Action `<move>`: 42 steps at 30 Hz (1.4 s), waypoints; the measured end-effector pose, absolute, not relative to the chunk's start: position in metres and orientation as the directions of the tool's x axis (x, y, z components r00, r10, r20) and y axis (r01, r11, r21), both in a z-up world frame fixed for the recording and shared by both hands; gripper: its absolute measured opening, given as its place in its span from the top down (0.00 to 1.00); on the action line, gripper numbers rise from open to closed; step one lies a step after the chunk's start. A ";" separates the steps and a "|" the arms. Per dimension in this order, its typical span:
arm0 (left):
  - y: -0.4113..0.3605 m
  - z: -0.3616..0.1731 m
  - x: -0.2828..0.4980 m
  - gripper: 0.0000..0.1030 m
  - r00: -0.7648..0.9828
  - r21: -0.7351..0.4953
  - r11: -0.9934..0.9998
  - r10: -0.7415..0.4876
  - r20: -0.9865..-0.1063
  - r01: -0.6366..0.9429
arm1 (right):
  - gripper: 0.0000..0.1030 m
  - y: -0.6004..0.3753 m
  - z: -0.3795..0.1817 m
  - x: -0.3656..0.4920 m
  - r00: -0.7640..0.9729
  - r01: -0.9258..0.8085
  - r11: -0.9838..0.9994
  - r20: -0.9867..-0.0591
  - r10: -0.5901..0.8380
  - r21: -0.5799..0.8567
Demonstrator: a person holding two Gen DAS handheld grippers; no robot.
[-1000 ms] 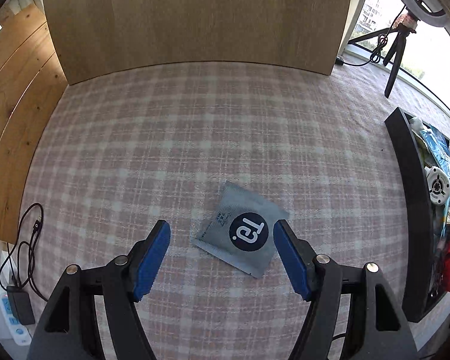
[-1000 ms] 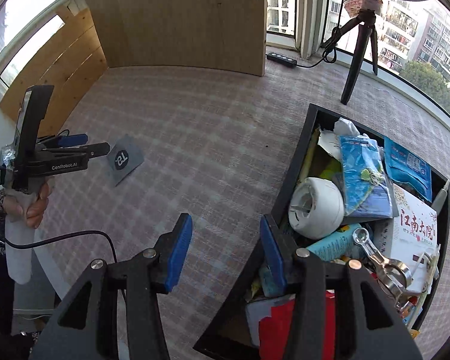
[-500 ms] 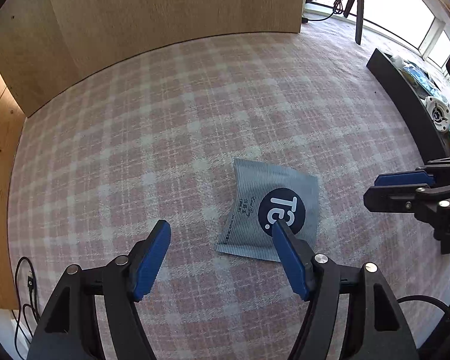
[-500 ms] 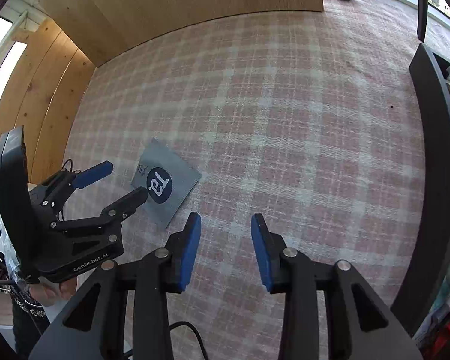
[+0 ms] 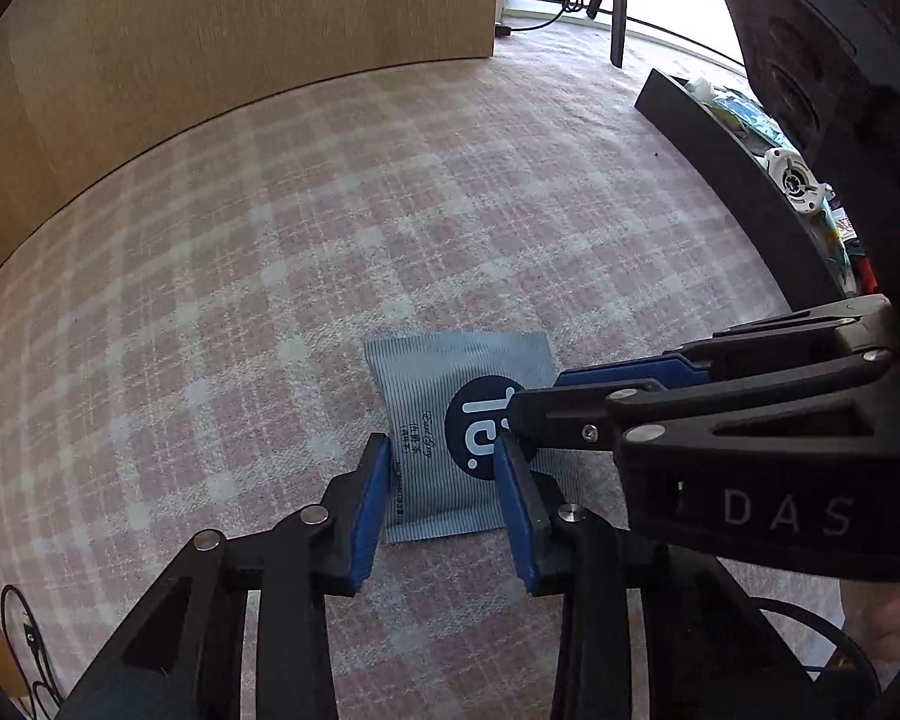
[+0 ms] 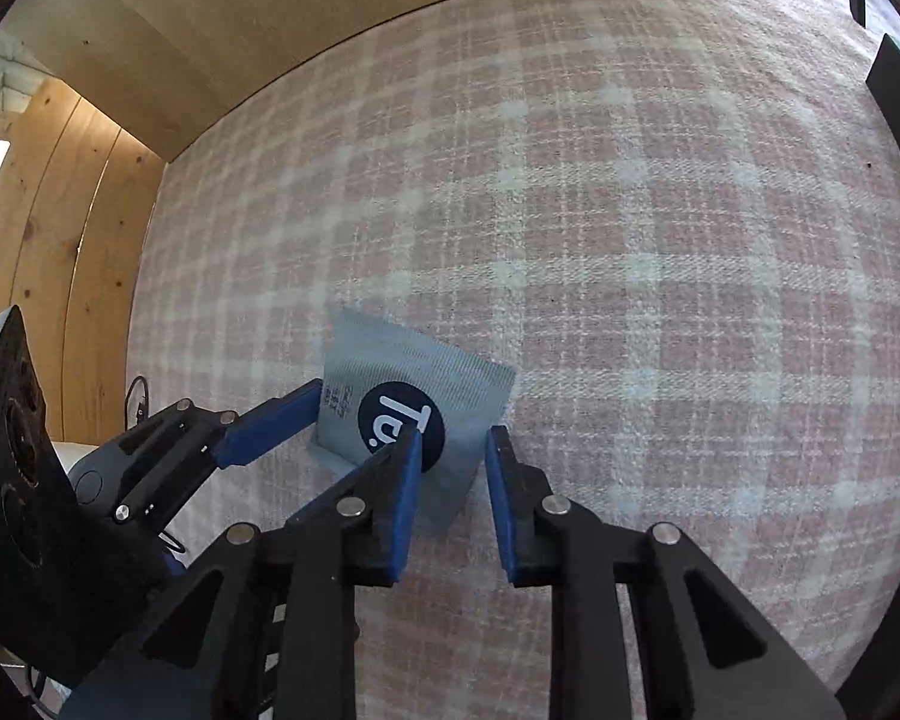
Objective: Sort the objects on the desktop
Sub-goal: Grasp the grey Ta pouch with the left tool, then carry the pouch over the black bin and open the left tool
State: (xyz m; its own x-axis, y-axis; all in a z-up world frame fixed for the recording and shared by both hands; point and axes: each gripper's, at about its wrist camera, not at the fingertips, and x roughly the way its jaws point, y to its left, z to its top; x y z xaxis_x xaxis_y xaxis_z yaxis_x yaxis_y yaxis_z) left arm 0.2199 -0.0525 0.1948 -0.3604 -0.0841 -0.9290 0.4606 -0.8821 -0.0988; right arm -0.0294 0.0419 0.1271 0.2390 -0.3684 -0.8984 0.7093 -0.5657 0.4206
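Note:
A grey striped sachet (image 5: 444, 378) with a dark round logo lies flat on the checked cloth. My left gripper (image 5: 441, 441) points down over its near half. Its jaws are closing, with the sachet between the pads and a gap still showing. My right gripper (image 6: 455, 435) reaches the same sachet (image 6: 390, 366) from the other side. Its jaws are closing too, and a corner of the sachet sits between the pads. In the left wrist view the right gripper's fingers (image 5: 570, 414) cover part of the logo. The left gripper's blue finger (image 6: 270, 426) touches the sachet's left edge.
A black box (image 5: 720, 168) with several items, among them a white round part (image 5: 795, 180), stands at the right. A wooden board (image 5: 240, 48) closes off the back. A tripod (image 5: 615, 0) stands behind. Cables (image 5: 24, 648) hang at the cloth's left edge.
My right gripper swung from over the black box across the cloth to the sachet. My left gripper rolled and sank onto it. Both pairs of jaws narrowed a lot.

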 end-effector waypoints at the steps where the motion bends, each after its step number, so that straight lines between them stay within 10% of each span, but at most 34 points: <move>1: -0.054 0.195 0.222 0.79 -0.365 -0.113 -0.883 -0.069 -0.928 0.455 | 0.79 0.042 0.127 -0.029 0.245 0.699 -0.570 -0.893 -0.376 0.432; 10: -0.043 0.198 0.231 0.90 -0.359 -0.095 -0.890 -0.081 -0.930 0.446 | 0.94 0.049 0.128 -0.019 0.245 0.658 -0.596 -0.879 -0.408 0.460; 21: -0.057 0.202 0.252 0.95 -0.474 -0.319 -0.804 0.053 -0.879 0.501 | 0.83 0.059 0.120 -0.031 0.262 0.622 -0.607 -0.862 -0.434 0.494; 37: -0.034 0.284 0.236 0.96 -0.581 -0.268 -0.852 -0.051 -0.812 0.450 | 0.76 0.126 0.175 -0.038 0.058 0.661 -0.646 -0.885 -0.461 0.380; 42: -0.007 0.315 0.197 0.96 -0.607 -0.260 -0.880 -0.039 -0.794 0.397 | 0.59 0.197 0.207 -0.060 -0.047 0.630 -0.687 -0.865 -0.500 0.362</move>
